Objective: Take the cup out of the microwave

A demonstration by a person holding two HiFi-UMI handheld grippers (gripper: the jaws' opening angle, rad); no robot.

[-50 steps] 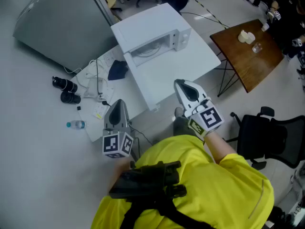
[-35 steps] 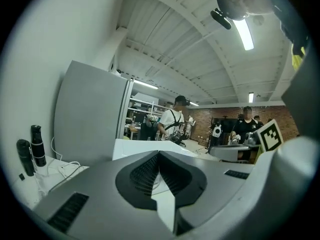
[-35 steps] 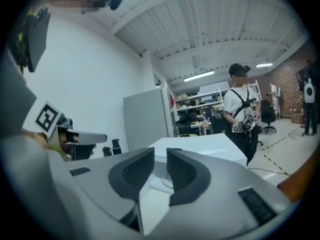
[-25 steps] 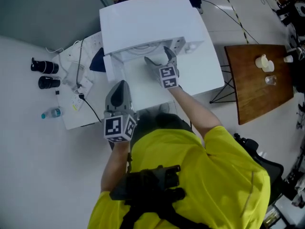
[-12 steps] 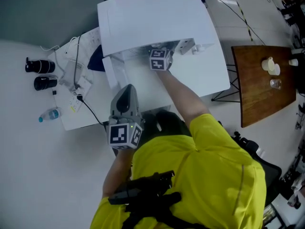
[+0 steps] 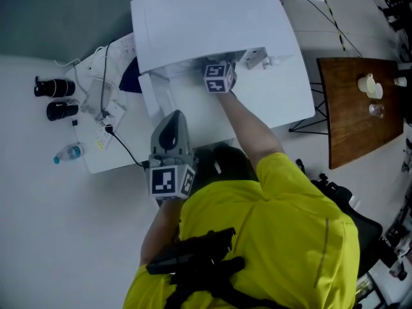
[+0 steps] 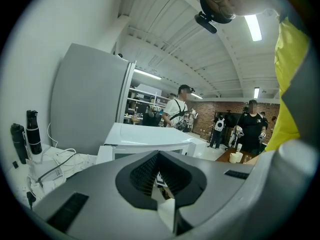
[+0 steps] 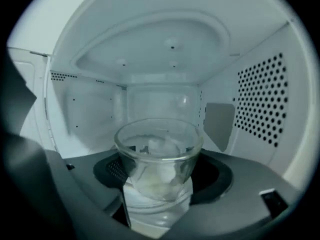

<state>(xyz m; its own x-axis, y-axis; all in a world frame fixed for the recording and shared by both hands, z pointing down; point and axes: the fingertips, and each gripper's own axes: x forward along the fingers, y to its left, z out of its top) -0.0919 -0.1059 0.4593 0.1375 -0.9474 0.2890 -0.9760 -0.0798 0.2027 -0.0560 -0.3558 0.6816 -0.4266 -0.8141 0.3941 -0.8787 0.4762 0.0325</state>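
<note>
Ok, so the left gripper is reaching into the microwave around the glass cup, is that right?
Not quite: it's the right gripper that reaches into the microwave, its jaws closing around the glass cup, as the right gripper view shows. In the head view the left gripper is outside, in front of the microwave.

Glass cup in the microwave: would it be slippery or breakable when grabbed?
Likely slippery: the cup is smooth clear glass, and probably fragile. Narrower below its rim, it might tip while the right gripper's jaws are closing around it.
</note>
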